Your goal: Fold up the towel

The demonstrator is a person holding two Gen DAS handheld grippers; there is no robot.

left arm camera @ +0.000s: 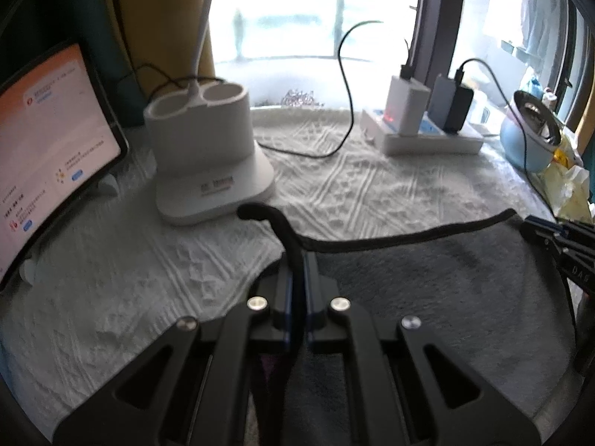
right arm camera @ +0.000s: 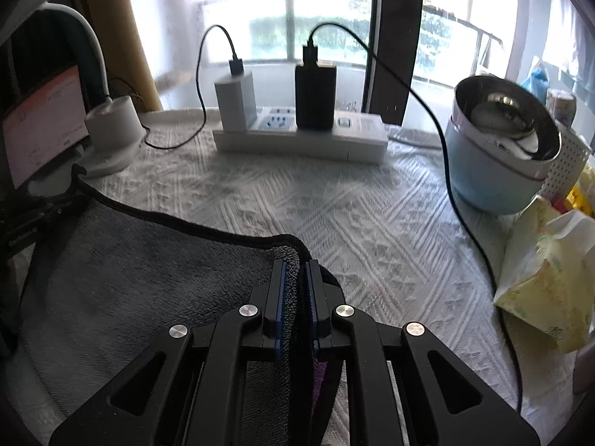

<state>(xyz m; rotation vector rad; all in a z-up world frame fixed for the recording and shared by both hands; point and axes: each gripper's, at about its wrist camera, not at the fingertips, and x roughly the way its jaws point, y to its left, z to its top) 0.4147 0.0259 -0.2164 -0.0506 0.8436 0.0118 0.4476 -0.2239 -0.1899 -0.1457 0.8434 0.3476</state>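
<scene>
The grey towel (left arm camera: 427, 286) with a black hem is held stretched between both grippers, just above the white textured tablecloth (left arm camera: 372, 193). My left gripper (left arm camera: 297, 260) is shut on the towel's left corner, whose hem curls up past the fingertips. My right gripper (right arm camera: 299, 265) is shut on the towel's right corner; the towel (right arm camera: 141, 271) spreads to its left. The right gripper also shows at the right edge of the left wrist view (left arm camera: 557, 239), and the left gripper at the left edge of the right wrist view (right arm camera: 33, 215).
Behind the towel stand a white lamp base (left arm camera: 208, 148), a tablet on a stand (left arm camera: 48, 141), a power strip with chargers and cables (right arm camera: 301, 137), a light-blue pot (right arm camera: 498, 148) and a yellow tissue pack (right arm camera: 546, 278).
</scene>
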